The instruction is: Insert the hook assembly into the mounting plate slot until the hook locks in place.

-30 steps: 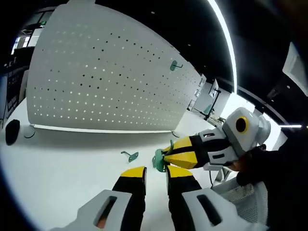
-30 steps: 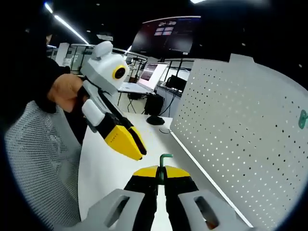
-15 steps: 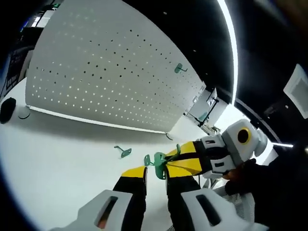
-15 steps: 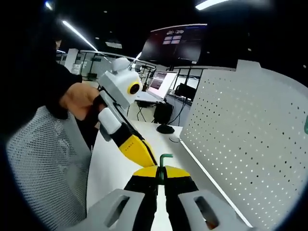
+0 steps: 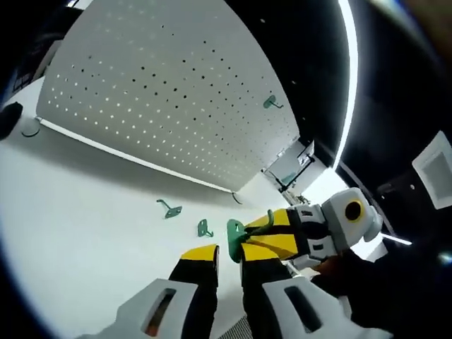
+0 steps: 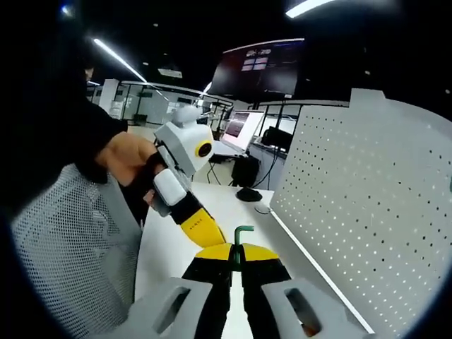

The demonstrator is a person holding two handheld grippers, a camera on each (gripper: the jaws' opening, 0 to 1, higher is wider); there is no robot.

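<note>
A white pegboard (image 5: 162,92) stands on the white table (image 5: 78,219), with one green hook (image 5: 272,103) hung near its far upper end. Two loose green hooks (image 5: 168,209) (image 5: 205,228) lie on the table before it. My right gripper (image 5: 263,236) comes in from the right, shut on a green hook (image 5: 236,233) held just beyond my left gripper (image 5: 229,254), which is open with nothing between its fingers. In the right gripper view, the right gripper (image 6: 236,253) pinches the hook (image 6: 241,239). The left gripper (image 6: 203,230) sits close on its left, and the pegboard (image 6: 353,191) stands at right.
A person's hand (image 6: 131,159) holds the left gripper, with a mesh chair back (image 6: 63,240) below it. A black mouse (image 6: 248,194) and a cable lie at the table's far end, with screens (image 6: 258,67) behind. The table edge runs near my left gripper.
Both views have swung. The left gripper has drawn closer to the right gripper's tips, and a second loose hook on the table has come into the left gripper view. The right gripper keeps its hold.
</note>
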